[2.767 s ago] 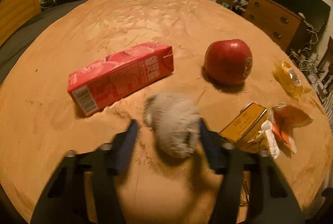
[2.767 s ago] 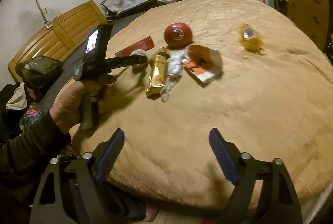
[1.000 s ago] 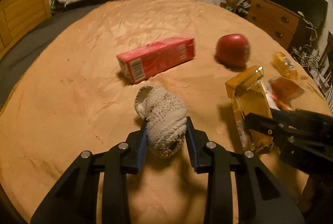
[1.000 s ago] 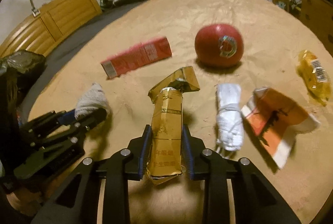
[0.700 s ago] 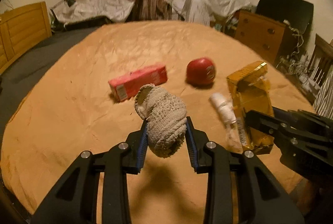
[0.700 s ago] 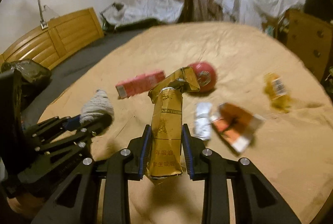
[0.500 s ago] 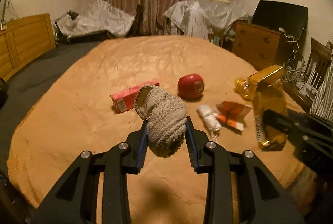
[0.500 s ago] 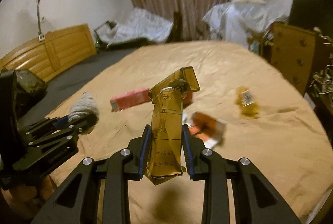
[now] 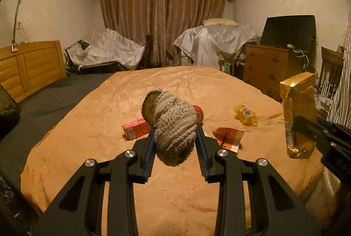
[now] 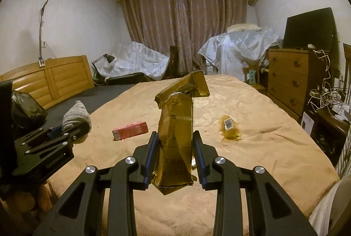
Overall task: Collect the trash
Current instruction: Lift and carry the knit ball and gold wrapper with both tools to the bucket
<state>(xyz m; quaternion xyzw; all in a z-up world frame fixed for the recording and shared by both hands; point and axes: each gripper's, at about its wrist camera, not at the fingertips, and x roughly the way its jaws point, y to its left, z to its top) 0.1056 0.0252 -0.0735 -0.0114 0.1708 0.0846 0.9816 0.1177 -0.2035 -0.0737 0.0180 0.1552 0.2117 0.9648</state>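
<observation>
Bed (image 9: 179, 187) with tan blanket fills the room's middle; wooden headboard (image 9: 28, 65) at left, chest of drawers (image 10: 287, 82) at right.

Left gripper (image 9: 175, 144) held above the blanket, both pads pressed on a balled grey knit sock (image 9: 171, 126); sock is clear of the bedding.

Right gripper (image 10: 175, 152) also raised, clamped on a crumpled gold foil package (image 10: 177, 139) standing upright between the fingers, its torn top flap folded over.

Lying on the blanket: red carton (image 10: 129, 130) on its side; orange-and-white wrapper (image 9: 228, 137) near it; yellow wrapper (image 10: 229, 128) well apart toward the drawers. Red round object (image 9: 198, 114) mostly hidden behind the sock.
</observation>
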